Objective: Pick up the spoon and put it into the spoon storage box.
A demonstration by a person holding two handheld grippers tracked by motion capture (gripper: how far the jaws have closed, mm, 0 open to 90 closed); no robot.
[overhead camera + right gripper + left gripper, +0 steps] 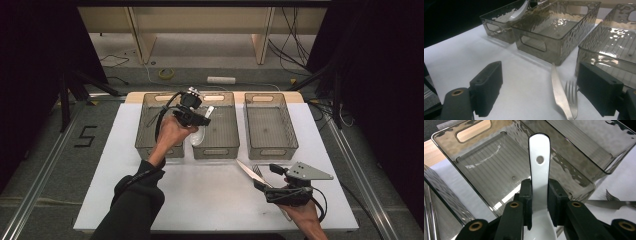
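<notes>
White spoon point(539, 177) is clamped by its handle between the jaws of the left gripper point(539, 202), held in the air over the middle tray point(216, 127); handle end points away from the gripper, the bowl sits back between the jaw arms. Judged step: setting the spoon into the middle tray. To do it well, lower until the spoon is close to the tray floor, keep it level and inside the walls, then part the jaws gently so it does not bounce or clatter. Spoon looks like glossy white ceramic or melamine, smooth, with a flat rounded handle end pierced by 1 round hole; likely slippery in the pads. Middle tray is translucent smoky plastic with dimpled walls, a ribbed floor and cut-out handles. Left of it sits a like left tray point(150, 125), right of it a like right tray point(270, 125); 3 in a row on a white sheet over the table point(100, 200). In front of the middle tray and toward its right, a metal knife point(559, 93) and fork point(571, 97) lie side by side, thin and flat. Right gripper point(550, 91) hovers over them, jaws spread apart, empty.
</notes>
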